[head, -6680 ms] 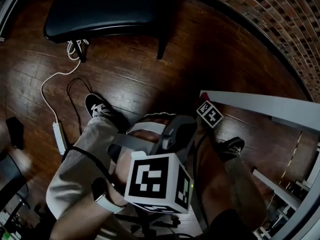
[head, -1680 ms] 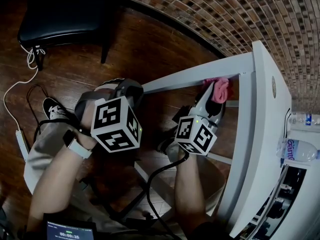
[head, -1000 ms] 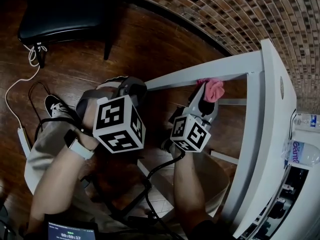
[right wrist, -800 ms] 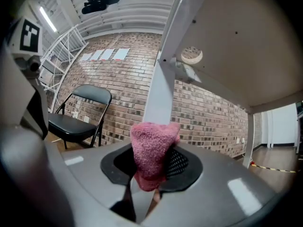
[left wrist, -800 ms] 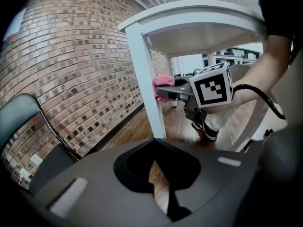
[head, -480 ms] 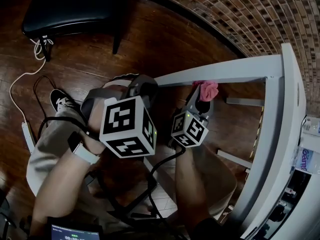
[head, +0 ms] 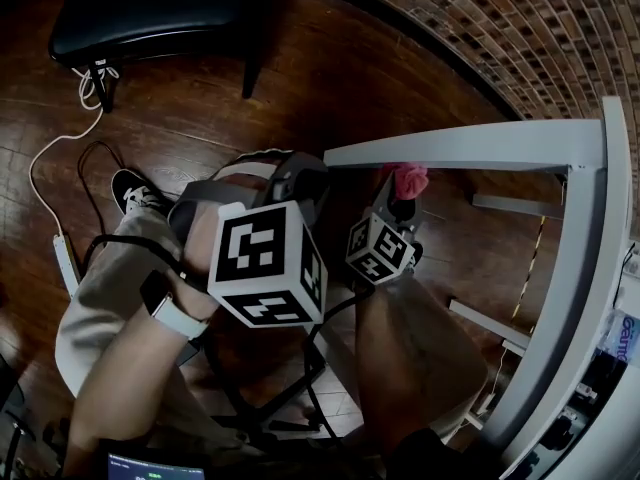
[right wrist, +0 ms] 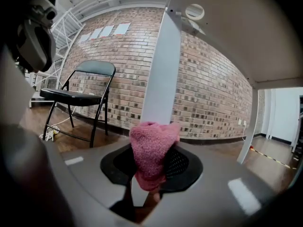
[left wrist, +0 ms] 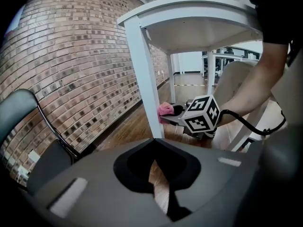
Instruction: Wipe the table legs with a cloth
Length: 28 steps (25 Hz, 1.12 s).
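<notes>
The person wears light beige trousers (head: pixel 105 303), a black sneaker (head: pixel 133 192) with white laces and sole, a dark short sleeve (left wrist: pixel 273 11), and a watch (head: pixel 168 311) with a pale strap. The left gripper (left wrist: pixel 158 186) has a broad, smooth grey shell with a rounded black recess around its fingers. On it sits a large white cube (head: pixel 268 278) printed with black square markers. The right gripper (head: pixel 393 200) is grey too, with a smaller marker cube (head: pixel 380 249). A black cable (head: pixel 312 353) trails from it.
</notes>
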Motion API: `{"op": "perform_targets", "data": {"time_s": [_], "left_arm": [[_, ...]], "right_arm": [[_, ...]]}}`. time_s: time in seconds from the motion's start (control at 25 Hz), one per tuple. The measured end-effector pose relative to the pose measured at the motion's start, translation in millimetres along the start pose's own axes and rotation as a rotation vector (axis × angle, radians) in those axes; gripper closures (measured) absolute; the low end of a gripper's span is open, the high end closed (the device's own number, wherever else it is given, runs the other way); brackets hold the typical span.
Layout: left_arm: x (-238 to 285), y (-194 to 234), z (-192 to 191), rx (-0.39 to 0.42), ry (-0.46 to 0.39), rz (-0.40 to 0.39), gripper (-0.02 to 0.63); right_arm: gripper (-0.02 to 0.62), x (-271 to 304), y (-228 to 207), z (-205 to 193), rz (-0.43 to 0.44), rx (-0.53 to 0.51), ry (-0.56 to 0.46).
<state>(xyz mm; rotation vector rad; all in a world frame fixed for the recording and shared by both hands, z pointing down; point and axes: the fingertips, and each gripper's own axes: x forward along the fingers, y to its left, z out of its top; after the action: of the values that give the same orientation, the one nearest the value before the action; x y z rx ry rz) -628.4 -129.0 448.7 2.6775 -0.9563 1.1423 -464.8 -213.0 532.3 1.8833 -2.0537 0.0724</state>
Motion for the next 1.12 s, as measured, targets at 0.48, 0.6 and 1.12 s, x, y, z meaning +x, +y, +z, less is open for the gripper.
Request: {"op": "perform_targets", "data": {"time_s": [0.48,0.6,1.12], "left_arm": [[3.6,-3.1,-7.5,-0.034,0.023,-0.035,0.604],[3.3,-3.9,-17.4,-0.085,0.048,-0.05,0.604],[3.0,-13.6,-24.8,-0.109,0.086,-0.096,0.604]], "right_arm": [[0.491,28.6,9.1,-90.0,0.05,-0.017,0.201],[0.491,35.4,10.1,-111.9,0.059,-0.026,0.24],[0.491,64.5,23.7,-213.7,0.159,-0.092,0.539]]}}
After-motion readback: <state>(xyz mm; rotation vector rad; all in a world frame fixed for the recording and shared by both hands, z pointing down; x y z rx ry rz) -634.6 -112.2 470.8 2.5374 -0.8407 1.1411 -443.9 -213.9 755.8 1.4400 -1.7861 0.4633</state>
